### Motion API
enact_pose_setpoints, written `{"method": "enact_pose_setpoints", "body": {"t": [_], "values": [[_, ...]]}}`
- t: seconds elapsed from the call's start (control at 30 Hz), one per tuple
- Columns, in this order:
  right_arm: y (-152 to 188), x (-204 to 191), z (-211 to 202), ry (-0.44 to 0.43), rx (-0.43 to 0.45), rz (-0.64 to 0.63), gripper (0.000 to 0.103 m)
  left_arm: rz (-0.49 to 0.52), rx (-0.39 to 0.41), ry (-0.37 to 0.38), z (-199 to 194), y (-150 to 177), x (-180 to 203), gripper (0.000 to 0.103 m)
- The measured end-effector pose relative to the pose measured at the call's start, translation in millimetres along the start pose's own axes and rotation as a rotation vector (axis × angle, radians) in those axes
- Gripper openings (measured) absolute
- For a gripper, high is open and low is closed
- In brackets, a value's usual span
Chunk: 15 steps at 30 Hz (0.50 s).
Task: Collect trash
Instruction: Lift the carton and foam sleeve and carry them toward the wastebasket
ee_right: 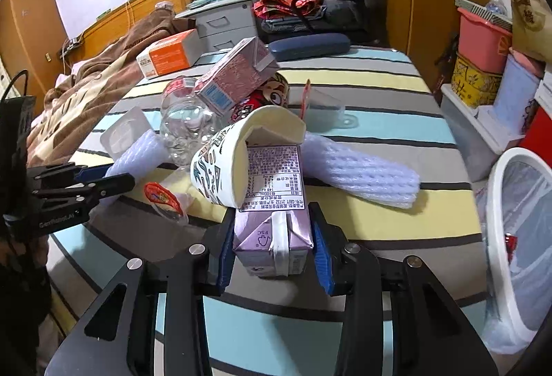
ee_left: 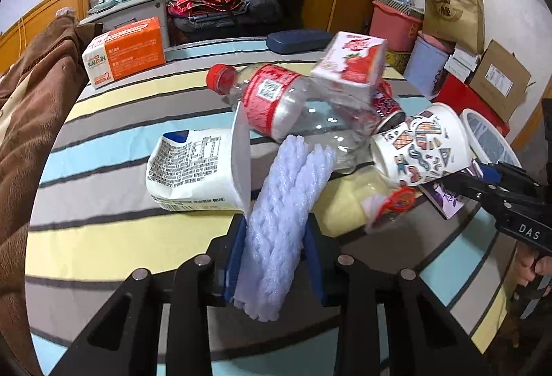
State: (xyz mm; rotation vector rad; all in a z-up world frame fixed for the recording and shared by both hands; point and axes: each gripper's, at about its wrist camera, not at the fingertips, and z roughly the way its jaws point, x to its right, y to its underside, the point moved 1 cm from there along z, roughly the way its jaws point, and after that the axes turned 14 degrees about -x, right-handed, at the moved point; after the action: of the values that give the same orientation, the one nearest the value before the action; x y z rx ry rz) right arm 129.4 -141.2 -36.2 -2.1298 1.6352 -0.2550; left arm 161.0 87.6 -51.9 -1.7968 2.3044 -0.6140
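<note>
- Trash lies heaped on a striped bed (ee_left: pixel 103 238), ready for the white bin (ee_right: pixel 510 238) at its right edge.
- Left gripper (ee_left: pixel 276 258) is clamped on a foam sleeve (ee_left: pixel 283 203).
- Right gripper (ee_right: pixel 274 258) has its jaws closed around a purple carton (ee_right: pixel 272 224), seemingly for binning.

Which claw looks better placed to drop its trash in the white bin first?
Probably the right claw: it grips the purple carton, and the white bin stands just beside it. The left claw, clamped on foam netting, sits farther away.
</note>
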Motion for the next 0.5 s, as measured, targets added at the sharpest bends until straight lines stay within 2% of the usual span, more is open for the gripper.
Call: {"method": "enact_pose_setpoints", "body": {"t": [0.1,0.33,0.5], "values": [[2.3,2.4,-2.1,0.018,-0.002,0.004,0.04,-0.015,0.001,0.023,-2.0,7.0,5.4,0.035],[11.8,11.9,-9.9,0.037,0.005,0.033,0.04,-0.034,0.0,0.023,-6.7,20.0,16.4,0.035],[19.2,19.1,-15.4,0.046,0.006,0.058,0.04,-0.042,-0.013,0.069,-7.0,28.3,23.9,0.035]]}}
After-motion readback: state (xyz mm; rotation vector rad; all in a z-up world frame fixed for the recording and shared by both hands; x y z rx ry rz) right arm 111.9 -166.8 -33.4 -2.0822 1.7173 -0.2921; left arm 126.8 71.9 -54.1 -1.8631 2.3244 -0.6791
